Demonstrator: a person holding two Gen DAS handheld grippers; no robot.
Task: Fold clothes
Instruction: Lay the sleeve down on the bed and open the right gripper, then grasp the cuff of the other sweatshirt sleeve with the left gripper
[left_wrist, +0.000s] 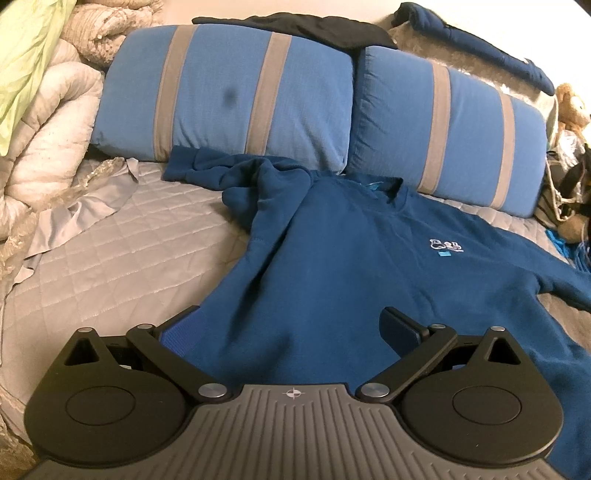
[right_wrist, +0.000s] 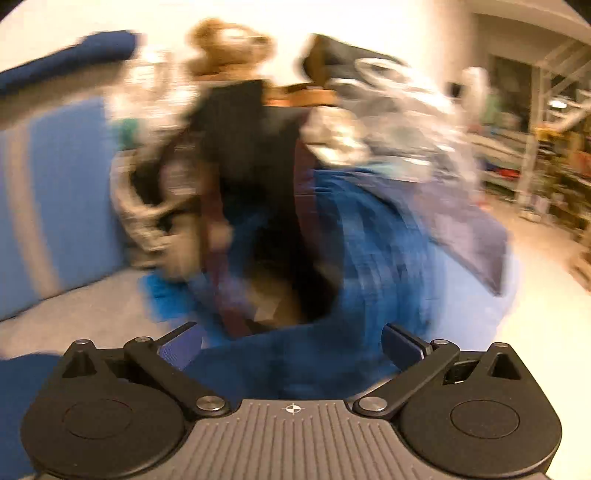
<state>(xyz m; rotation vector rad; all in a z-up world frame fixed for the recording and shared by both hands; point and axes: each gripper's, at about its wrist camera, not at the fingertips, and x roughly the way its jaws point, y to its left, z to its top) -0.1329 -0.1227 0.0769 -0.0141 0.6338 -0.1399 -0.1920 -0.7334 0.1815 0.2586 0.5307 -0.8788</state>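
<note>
A grey quilted bed cover (left_wrist: 110, 251) fills the left wrist view, with two blue cushions striped in grey (left_wrist: 229, 92) standing along its far edge. A dark blue sweatshirt with a small white chest logo (left_wrist: 351, 266) lies spread face up on the cover, its collar touching the cushions. The left gripper (left_wrist: 291, 325) hovers over the hem, jaws wide apart, holding nothing. The right gripper (right_wrist: 291, 345) also gapes empty, above blurred blue cloth.
</note>
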